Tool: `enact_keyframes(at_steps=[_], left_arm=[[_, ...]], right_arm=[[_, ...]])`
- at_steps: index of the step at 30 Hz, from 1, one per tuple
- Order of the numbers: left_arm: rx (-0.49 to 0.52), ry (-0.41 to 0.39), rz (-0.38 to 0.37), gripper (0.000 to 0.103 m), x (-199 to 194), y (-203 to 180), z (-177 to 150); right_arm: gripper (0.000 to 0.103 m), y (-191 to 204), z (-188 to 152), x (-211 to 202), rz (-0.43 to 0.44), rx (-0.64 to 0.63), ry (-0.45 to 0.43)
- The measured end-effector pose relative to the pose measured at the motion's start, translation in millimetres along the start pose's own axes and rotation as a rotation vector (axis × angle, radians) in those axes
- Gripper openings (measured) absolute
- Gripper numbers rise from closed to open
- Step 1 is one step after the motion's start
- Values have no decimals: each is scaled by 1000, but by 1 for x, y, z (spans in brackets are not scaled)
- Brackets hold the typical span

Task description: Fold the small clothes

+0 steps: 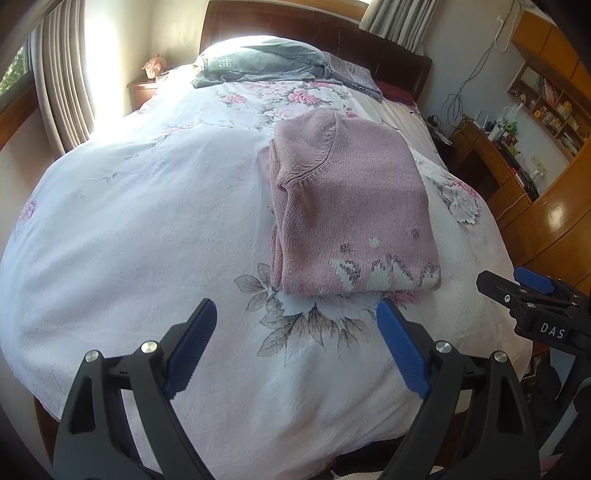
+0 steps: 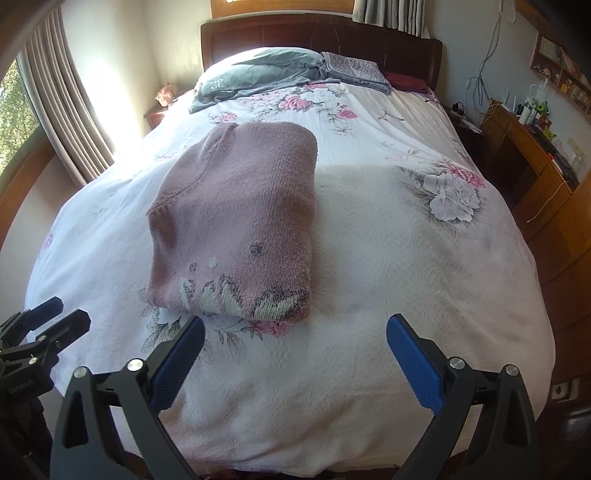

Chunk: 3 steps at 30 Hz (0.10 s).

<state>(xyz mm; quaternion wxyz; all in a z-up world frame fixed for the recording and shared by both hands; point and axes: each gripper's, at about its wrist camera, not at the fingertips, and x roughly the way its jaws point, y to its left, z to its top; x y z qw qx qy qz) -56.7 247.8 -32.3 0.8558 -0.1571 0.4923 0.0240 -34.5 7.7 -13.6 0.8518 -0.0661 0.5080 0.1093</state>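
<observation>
A pink knitted sweater [image 1: 347, 206] with a white and grey pattern along its near hem lies folded into a neat rectangle on the floral bedspread [image 1: 147, 221]. In the right wrist view the sweater [image 2: 236, 221] sits left of centre. My left gripper [image 1: 295, 310] hovers open just short of the sweater's near edge, nothing between its blue pads. My right gripper [image 2: 295, 325] is open too, near the sweater's near right corner, and holds nothing. Each gripper shows at the edge of the other's view: the right gripper [image 1: 532, 291] and the left gripper [image 2: 40, 314].
A grey pillow [image 1: 258, 62] and a folded patterned cloth [image 1: 354, 74] lie by the dark headboard [image 2: 317, 33]. Curtains [image 1: 59, 92] and a window are on the left. A wooden desk [image 2: 524, 147] and shelves stand on the right.
</observation>
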Motion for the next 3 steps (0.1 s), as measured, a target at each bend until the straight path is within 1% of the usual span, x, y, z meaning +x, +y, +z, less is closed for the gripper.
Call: enact_keyframes(at_steps=[3], left_arm=[[-1, -1, 0, 88, 0, 0, 0]], right_arm=[[99, -1, 0, 1, 0, 1, 2]])
